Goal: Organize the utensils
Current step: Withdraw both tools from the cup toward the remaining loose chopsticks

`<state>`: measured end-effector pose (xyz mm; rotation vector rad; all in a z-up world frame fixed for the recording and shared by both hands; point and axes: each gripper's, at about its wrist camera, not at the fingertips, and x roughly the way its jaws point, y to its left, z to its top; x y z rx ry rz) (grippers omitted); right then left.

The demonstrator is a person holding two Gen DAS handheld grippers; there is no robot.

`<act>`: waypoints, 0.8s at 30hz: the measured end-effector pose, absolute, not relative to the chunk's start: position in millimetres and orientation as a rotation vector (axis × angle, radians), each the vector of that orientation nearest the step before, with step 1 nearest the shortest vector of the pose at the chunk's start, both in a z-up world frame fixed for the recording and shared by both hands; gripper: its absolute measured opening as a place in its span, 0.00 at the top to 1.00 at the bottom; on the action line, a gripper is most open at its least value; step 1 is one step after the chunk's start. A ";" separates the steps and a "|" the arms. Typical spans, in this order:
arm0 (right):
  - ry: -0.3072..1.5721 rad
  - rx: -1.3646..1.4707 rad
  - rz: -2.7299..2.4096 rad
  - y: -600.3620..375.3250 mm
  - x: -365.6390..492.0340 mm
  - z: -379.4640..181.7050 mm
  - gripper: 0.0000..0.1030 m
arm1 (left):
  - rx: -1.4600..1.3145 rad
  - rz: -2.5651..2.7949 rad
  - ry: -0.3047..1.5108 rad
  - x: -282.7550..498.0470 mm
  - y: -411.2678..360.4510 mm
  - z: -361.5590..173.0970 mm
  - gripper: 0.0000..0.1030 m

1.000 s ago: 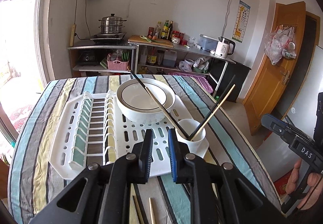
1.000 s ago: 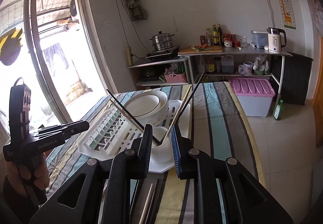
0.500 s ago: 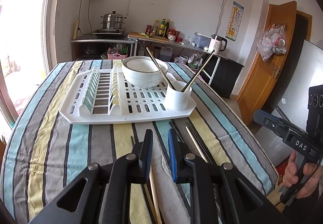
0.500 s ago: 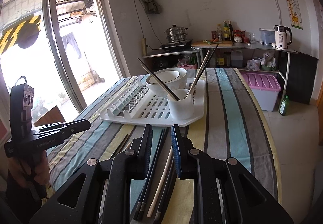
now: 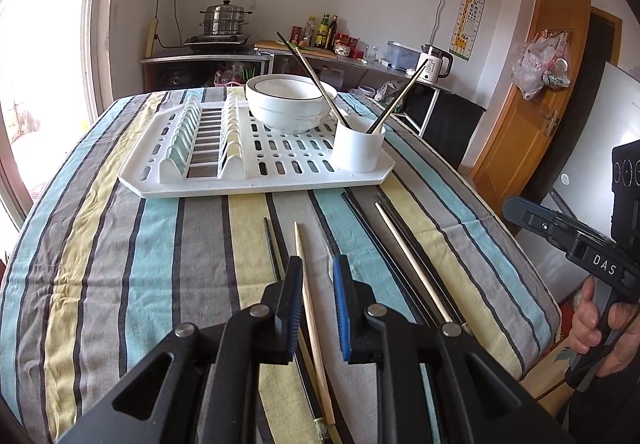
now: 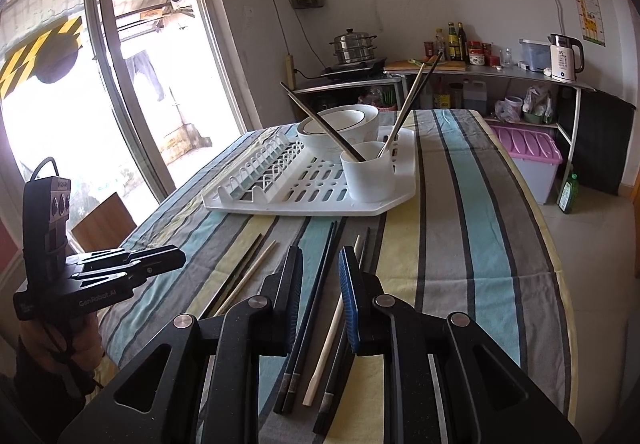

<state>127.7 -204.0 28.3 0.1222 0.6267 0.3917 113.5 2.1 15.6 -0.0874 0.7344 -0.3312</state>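
Several loose chopsticks lie on the striped tablecloth in front of a white drying rack. My left gripper hovers open, its jaws a narrow gap apart, over a wooden chopstick; a dark chopstick lies just to its left. My right gripper is open too, above a pair of dark chopsticks, with a pale wooden chopstick beside them. A white cup on the rack's near right corner holds several chopsticks that lean outward. Neither gripper holds anything.
A white bowl sits on the rack behind the cup. The table edge drops away on the right, toward a pink storage box. Kitchen shelves with a steamer pot and a kettle line the far wall. Glass doors stand to the left.
Both grippers have drawn back from the rack and sunk toward the table. The loose chopsticks on the cloth have come into view under them. The jaws stayed the same width.
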 end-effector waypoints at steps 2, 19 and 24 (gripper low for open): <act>0.635 0.121 0.392 -202.5 130.2 25.9 0.81 | -0.083 -0.327 0.742 116.4 1.5 13.3 0.84; 0.784 0.078 0.403 -176.6 192.7 -7.6 0.82 | -0.024 -0.332 0.907 180.5 -24.9 -27.7 0.84; 0.842 0.038 0.397 -164.5 215.9 -20.9 0.83 | -0.014 -0.318 0.936 191.6 -28.3 -36.3 0.84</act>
